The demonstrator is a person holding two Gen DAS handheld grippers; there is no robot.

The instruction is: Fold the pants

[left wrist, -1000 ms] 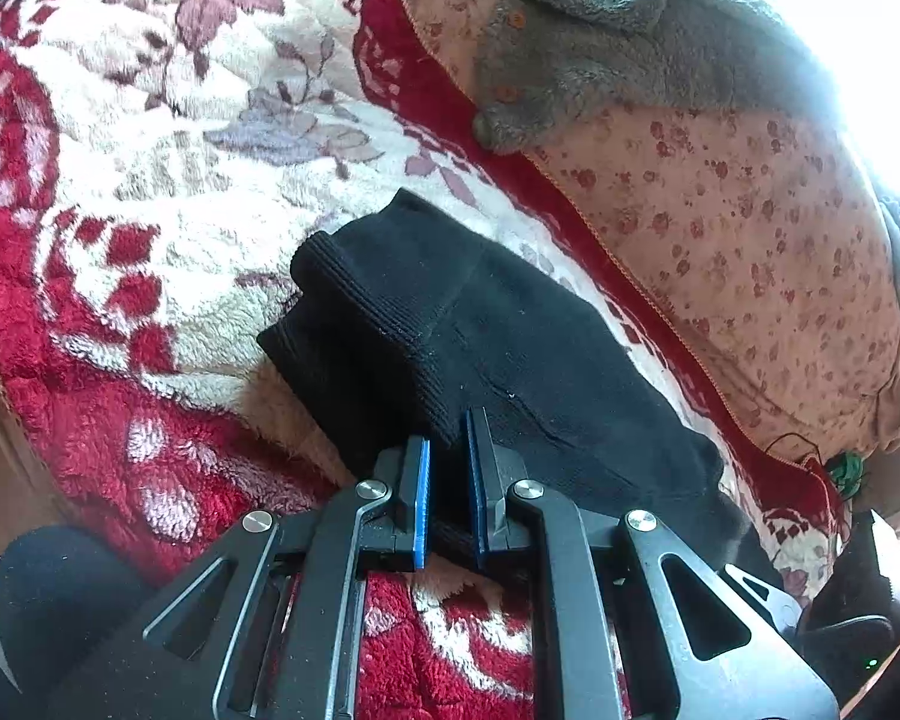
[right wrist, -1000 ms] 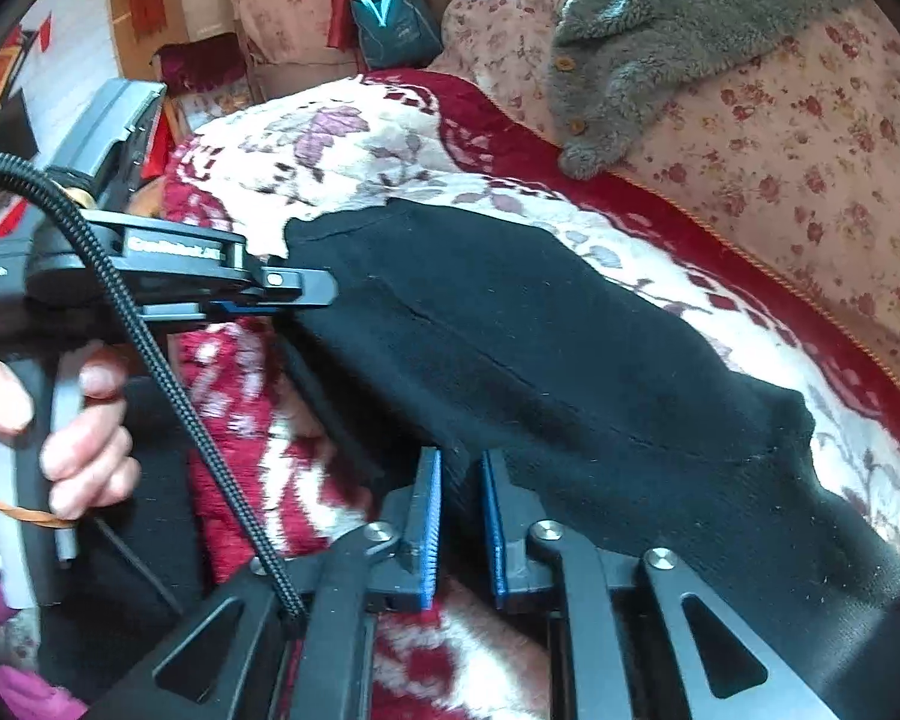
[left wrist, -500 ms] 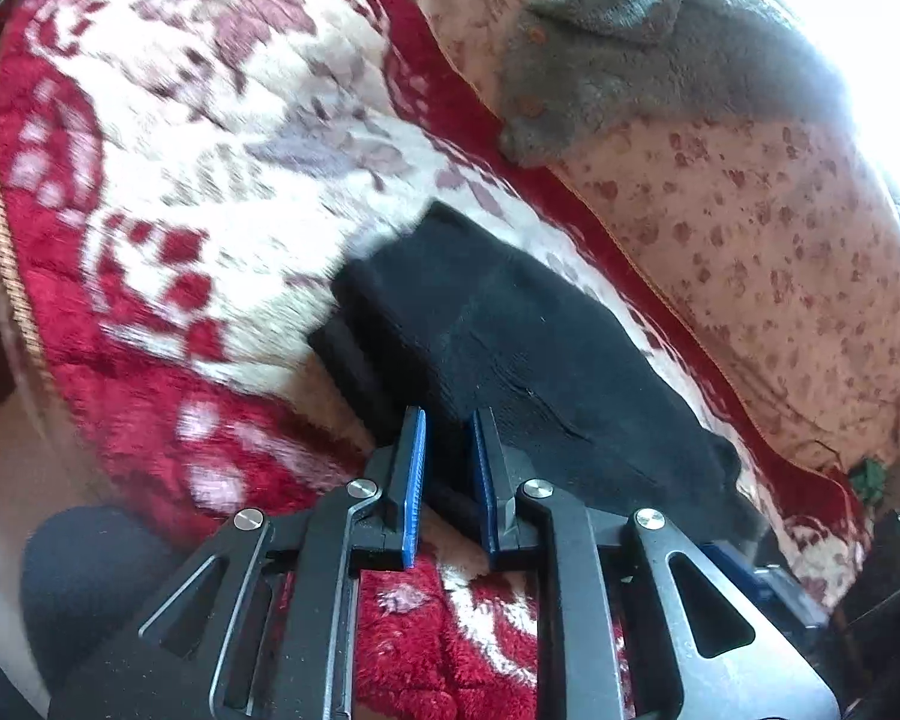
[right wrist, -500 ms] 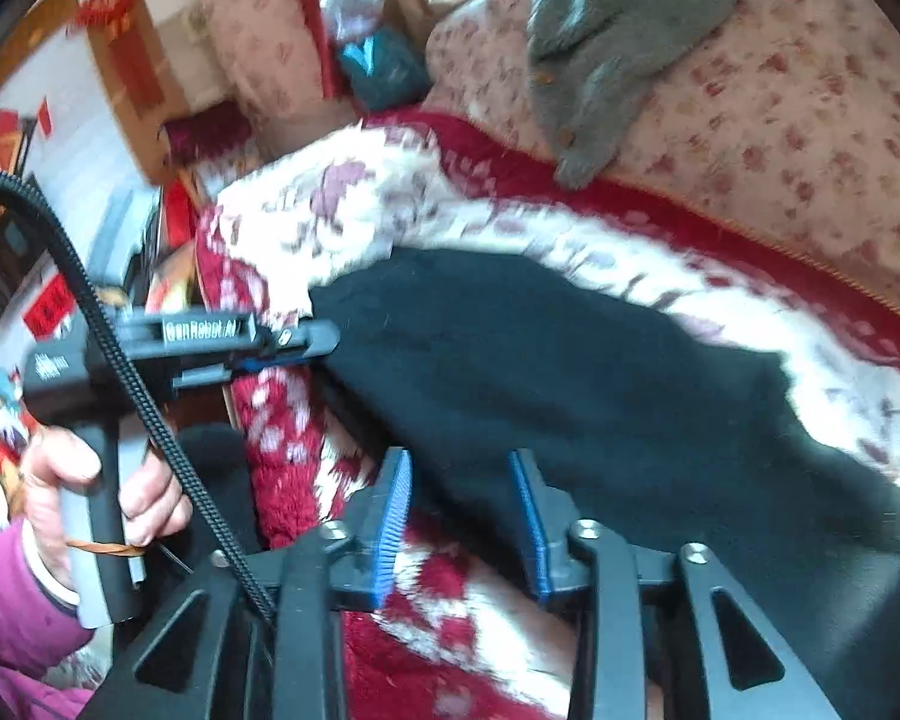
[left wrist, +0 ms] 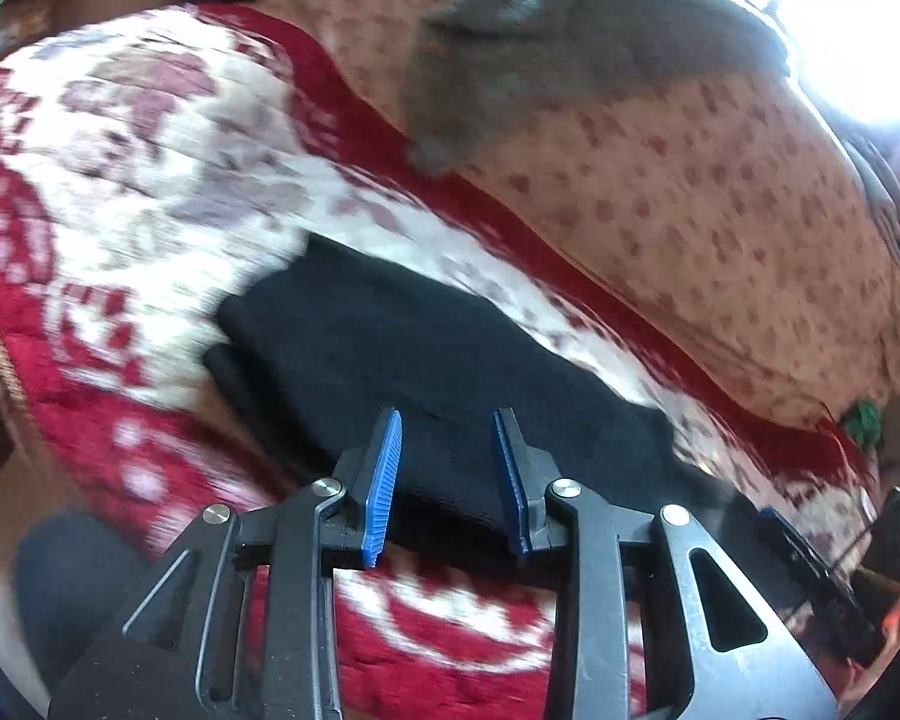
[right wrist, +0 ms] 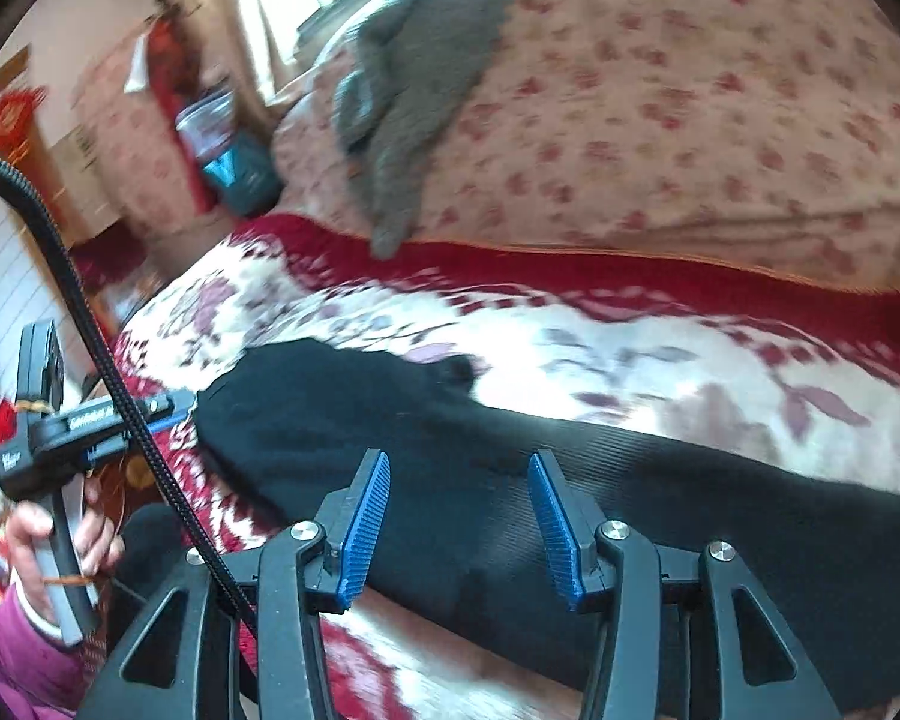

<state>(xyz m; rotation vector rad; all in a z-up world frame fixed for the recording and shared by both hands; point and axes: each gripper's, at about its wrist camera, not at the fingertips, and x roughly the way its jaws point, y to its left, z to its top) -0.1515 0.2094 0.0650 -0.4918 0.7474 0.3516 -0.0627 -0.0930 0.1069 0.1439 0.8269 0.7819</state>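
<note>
The black pants [left wrist: 402, 354] lie folded in a long strip on the red and white floral blanket [left wrist: 126, 192]. They also show in the right wrist view [right wrist: 660, 510]. My left gripper [left wrist: 447, 438] is open just over the near edge of the pants, holding nothing. My right gripper [right wrist: 459, 480] is open wide above the pants' near edge, also empty. In the right wrist view the left gripper [right wrist: 177, 405] shows at the left end of the pants, held by a hand.
A grey fuzzy garment [left wrist: 570, 42] drapes over the floral cushion [left wrist: 720, 240] behind the blanket; it also shows in the right wrist view [right wrist: 414, 90]. A black cable [right wrist: 90, 336] runs across the right wrist view. Bags and boxes [right wrist: 228, 150] stand at the far left.
Both grippers have opened and let go of the pants' edge. Both have pulled back a little, and the pants lie flat on the blanket.
</note>
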